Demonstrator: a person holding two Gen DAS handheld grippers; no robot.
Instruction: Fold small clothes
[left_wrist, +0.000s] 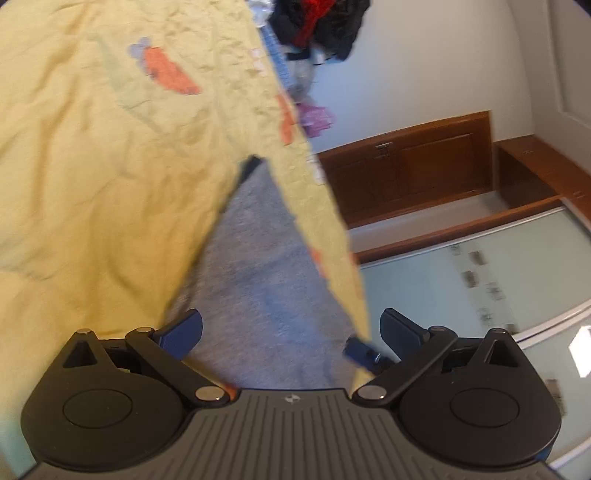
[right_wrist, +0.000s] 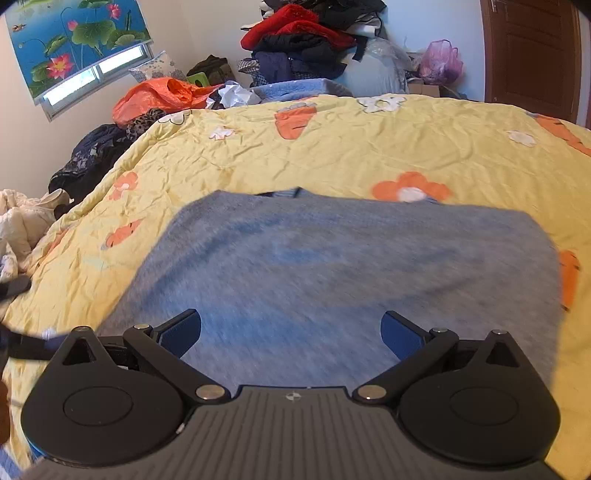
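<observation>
— Left gripper (left_wrist: 291, 330)?
— Spread as wide as it goes, blue pads (left_wrist: 183, 332) far apart. Nothing pinched between them, nothing visibly pressed against either pad. Hovering over the grey sweater (left_wrist: 255, 266); whether grazing the knit, cannot tell through the blur.

— Right gripper (right_wrist: 291, 330)?
— Same story: fully spread, empty. Poised above the near part of the sweater (right_wrist: 332, 266), pads either side of open cloth, no grip on it.

— And the sweater itself?
— Lying flat on the yellow quilt (right_wrist: 351, 155), straight ahead at twelve o'clock from the right gripper, filling the middle of that view. Blue neckline (right_wrist: 284, 192) at the far edge, at twelve. Seen from the left wrist as a grey wedge running from six up toward twelve, quilt on both sides.

— Around it?
— Quilt printed with orange carrots (right_wrist: 293, 122) and flowers (right_wrist: 410, 190). In the right wrist view: heap of red and dark clothes (right_wrist: 306, 40) at twelve beyond the bed, orange plastic bag (right_wrist: 159, 96) at eleven, lotus-print blind (right_wrist: 77, 40) over a window at ten, purple bag (right_wrist: 441, 61) at one, brown door (right_wrist: 532, 51) at two. In the tilted left wrist view: wooden cabinet (left_wrist: 413, 170) at two, frosted glass panel (left_wrist: 461, 280) at three.
</observation>
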